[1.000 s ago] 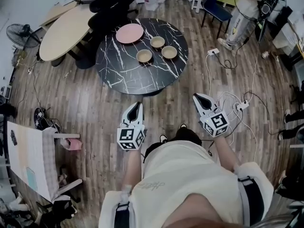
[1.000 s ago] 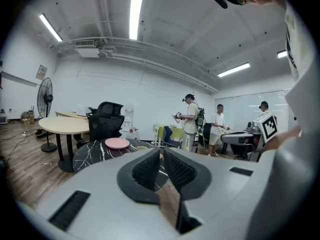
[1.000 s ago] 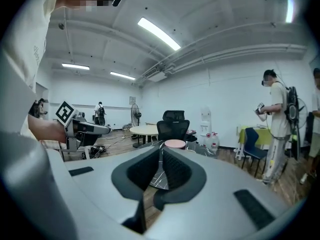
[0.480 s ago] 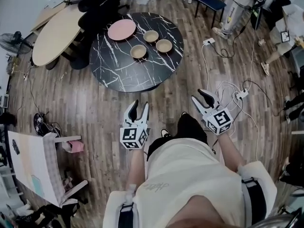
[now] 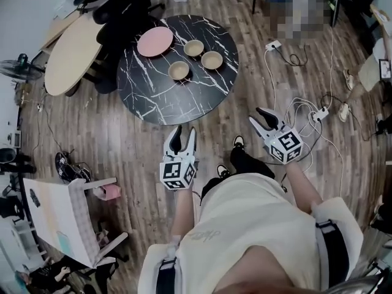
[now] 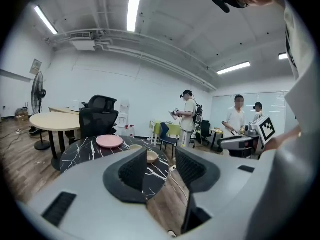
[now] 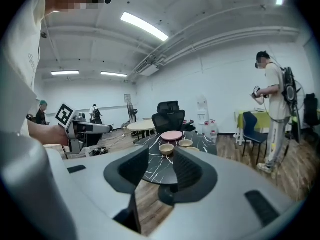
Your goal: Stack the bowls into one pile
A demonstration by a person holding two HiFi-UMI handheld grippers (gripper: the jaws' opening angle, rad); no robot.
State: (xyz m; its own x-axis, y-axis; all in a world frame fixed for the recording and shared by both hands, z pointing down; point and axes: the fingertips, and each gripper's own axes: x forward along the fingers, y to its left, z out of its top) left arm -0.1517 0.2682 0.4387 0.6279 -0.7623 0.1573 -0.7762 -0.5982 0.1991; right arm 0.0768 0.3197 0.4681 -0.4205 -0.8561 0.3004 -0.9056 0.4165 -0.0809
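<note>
Three tan bowls (image 5: 179,71), (image 5: 194,48), (image 5: 212,59) stand apart on the round black marble table (image 5: 159,97), beside a pink plate (image 5: 154,41). Both grippers hover over the wooden floor, well short of the table. My left gripper (image 5: 184,136) is open and its jaws have just been opening, with nothing between them. My right gripper (image 5: 260,118) is likewise open, freshly spread and empty. In the left gripper view the gripper (image 6: 159,166) frames a bowl (image 6: 151,156) far off. In the right gripper view the gripper (image 7: 162,169) points at the bowls (image 7: 166,148), (image 7: 185,143).
A beige oval table (image 5: 73,48) and black office chairs (image 5: 122,8) stand behind the marble table at the left. Cables and a power strip (image 5: 318,114) lie on the floor to the right. A person (image 7: 275,114) stands at the far right.
Both grippers' jaws went from shut to spread apart. Both grippers shifted a little forward over the floor toward the table.
</note>
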